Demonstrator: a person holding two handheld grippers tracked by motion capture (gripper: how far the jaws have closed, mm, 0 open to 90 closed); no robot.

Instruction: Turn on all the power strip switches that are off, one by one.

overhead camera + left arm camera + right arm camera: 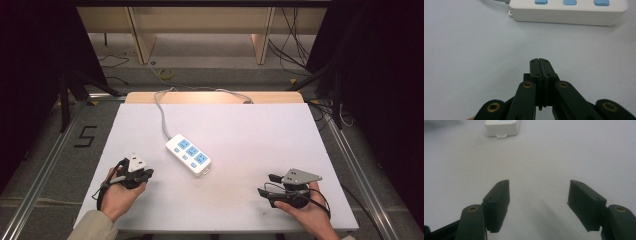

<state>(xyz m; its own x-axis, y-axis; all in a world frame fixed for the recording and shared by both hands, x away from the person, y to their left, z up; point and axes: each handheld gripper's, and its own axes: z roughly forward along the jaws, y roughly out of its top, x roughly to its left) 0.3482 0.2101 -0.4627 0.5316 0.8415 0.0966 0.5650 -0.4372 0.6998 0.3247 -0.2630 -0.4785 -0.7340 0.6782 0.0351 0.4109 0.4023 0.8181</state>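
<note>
High view: white table (225,130) with a white power strip (188,154) lying at an angle near its middle, three blue-faced sockets in a row on top. Grey cord (162,112) running from the strip's far end toward the table's back edge, then off along it; plug end out of sight. Left gripper (148,173) held in the left hand (120,192) at the near left, just beside the strip's left side but apart from it; jaw gap hard to read here. Right gripper (266,185) held in the right hand (305,210) at the near right, well apart from the strip, tips pointing left, jaws spread. Forearms cut off by the bottom edge. Dark surrounds beyond the table hard to make out.

Left gripper view: jaws pressed flat together, clenched on nothing, over bare table. Power strip's long side ahead, top cut off by the upper edge; three blue patches partly visible; cord stub at the upper left.

Right gripper view: jaws wide apart, released, nothing between them. Short end of the strip far ahead, upper left, cut off by the upper edge. Blurred dark smudge in the top left corner, unidentifiable.
</note>
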